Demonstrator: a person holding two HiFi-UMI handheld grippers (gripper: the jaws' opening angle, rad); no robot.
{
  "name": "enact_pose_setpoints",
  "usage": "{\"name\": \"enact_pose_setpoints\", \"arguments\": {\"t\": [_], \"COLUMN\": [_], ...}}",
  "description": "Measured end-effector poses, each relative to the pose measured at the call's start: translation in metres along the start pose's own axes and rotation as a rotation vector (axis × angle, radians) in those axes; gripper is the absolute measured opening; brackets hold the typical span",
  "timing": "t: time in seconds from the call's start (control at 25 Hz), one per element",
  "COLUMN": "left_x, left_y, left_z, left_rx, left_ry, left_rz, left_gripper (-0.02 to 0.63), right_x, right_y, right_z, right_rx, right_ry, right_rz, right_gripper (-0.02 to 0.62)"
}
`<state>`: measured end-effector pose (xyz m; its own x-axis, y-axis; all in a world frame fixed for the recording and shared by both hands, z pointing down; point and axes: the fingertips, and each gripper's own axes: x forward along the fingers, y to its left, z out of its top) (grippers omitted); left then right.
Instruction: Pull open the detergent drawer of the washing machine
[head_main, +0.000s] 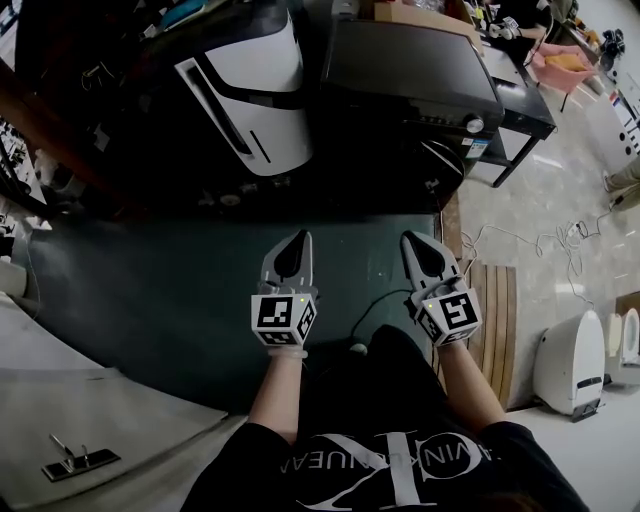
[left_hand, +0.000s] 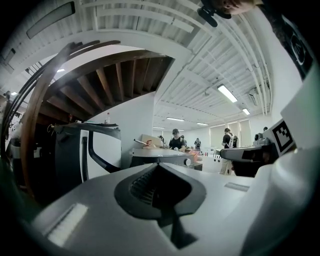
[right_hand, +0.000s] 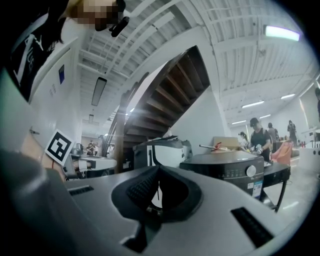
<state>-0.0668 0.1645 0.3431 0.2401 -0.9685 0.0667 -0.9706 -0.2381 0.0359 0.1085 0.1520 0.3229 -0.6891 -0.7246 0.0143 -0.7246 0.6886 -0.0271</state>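
Ahead of the right tongs (head_main: 411, 241), well apart from them, stands the washing machine (head_main: 412, 68). It is a dark, almost black box with a flat top and a narrow control strip along its upper front edge. At the end of that strip farthest from the left tongs (head_main: 299, 239) sits a round silvery knob (head_main: 473, 125). Just under the knob is a small blue and white sticker (head_main: 478, 148). Below the strip the curve of a round door (head_main: 440, 165) shows faintly.

From the right gripper view the machine lies beyond the tongs and off to their right. The knob shows bright there, beside a row of small pale marks on the panel. The detergent drawer belongs to this front, but the panel is too dark for its outline to be made out, so I cannot tell how it sits.

Both tongs are held level, side by side, over the dark green floor (head_main: 150, 290). Each pair is closed tip to tip with nothing between the tips, as each gripper view shows. Straight ahead of the left tongs, to the left of the washing machine, stands a white appliance (head_main: 255, 95) with a black band across it.
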Motion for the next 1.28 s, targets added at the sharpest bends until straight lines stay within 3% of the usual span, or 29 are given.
{"name": "enact_pose_setpoints", "arguments": {"t": [0.4, 0.52, 1.28], "left_x": [0.042, 0.057, 0.209], "left_y": [0.001, 0.005, 0.077], "left_z": [0.001, -0.005, -0.043], "left_rx": [-0.017, -0.026, -0.088], "left_ry": [-0.010, 0.000, 0.076], "left_rz": [-0.077, -0.091, -0.135], "left_gripper": [0.018, 0.090, 0.091], "right_x": [0.030, 0.045, 0.188], "right_y": [-0.012, -0.019, -0.097], "right_z": [-0.011, -0.018, -0.070], "right_rx": [0.007, 0.014, 0.043], "right_ry": [0.005, 0.012, 0.105], "right_rz": [0.012, 0.016, 0.022], "right_gripper": [0.012, 0.012, 0.012]}}
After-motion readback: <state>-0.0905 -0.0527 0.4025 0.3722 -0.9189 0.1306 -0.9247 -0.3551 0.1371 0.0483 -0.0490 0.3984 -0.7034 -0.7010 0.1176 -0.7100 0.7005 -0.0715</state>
